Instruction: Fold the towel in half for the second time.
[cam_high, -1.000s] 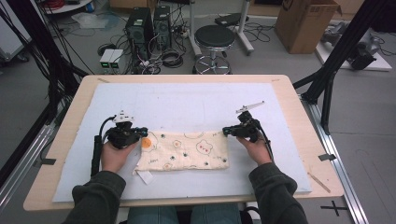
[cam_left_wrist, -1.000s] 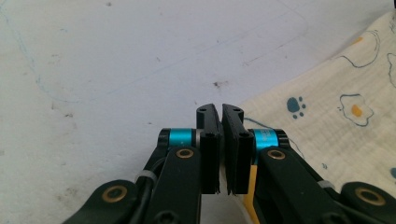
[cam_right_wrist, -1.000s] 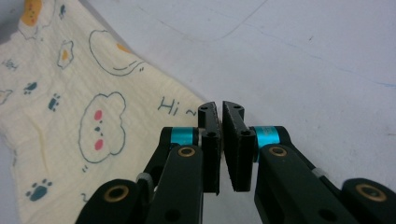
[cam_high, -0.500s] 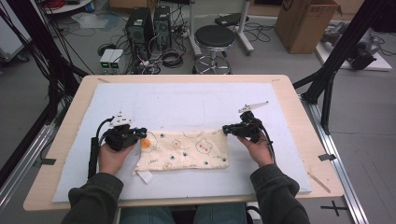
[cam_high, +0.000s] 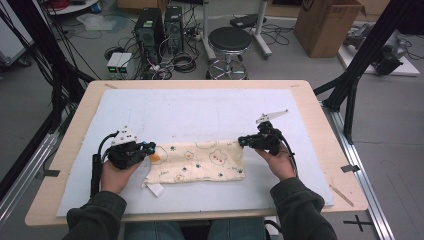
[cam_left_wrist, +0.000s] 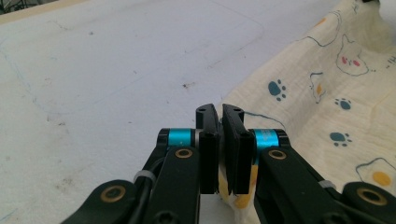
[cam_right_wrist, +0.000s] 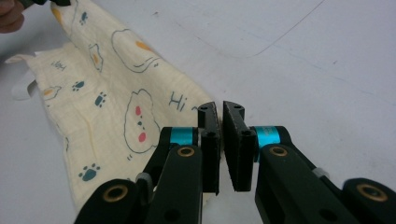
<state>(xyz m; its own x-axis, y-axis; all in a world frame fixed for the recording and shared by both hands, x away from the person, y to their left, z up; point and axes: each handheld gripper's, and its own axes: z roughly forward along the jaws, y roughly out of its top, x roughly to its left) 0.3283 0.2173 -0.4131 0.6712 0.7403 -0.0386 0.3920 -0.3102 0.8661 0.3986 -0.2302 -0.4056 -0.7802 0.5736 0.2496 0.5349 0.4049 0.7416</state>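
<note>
We see a cream printed cloth (cam_high: 197, 162) lying folded on the white mat (cam_high: 200, 115) that covers the bench (cam_high: 310, 95), toward the 6 o'clock edge nearest the person. Bears, paw prints and egg motifs cover it; a white label (cam_high: 156, 189) pokes out at its 7 o'clock corner.

The left gripper (cam_high: 148, 148) sits at the cloth's 9 o'clock end. In the left gripper view its jaws are pressed nearly together with cream fabric caught between them, so we read it as pinching that corner.

The right gripper (cam_high: 242, 142) sits at the 3 o'clock end. In the right gripper view its jaws are likewise nearly closed right at the cloth's edge; a thin strip seems to sit between them, though the bite looks shallow.

Risks, as we judge them:
- The right hold is on very little fabric. Any pull outward or upward could slip it free and drop that end.
- Both holds may catch one layer only; lifting would then let the fold open and sag.
- Uneven lifting between hands would skew the cloth and drag its near edge across the mat.
</note>
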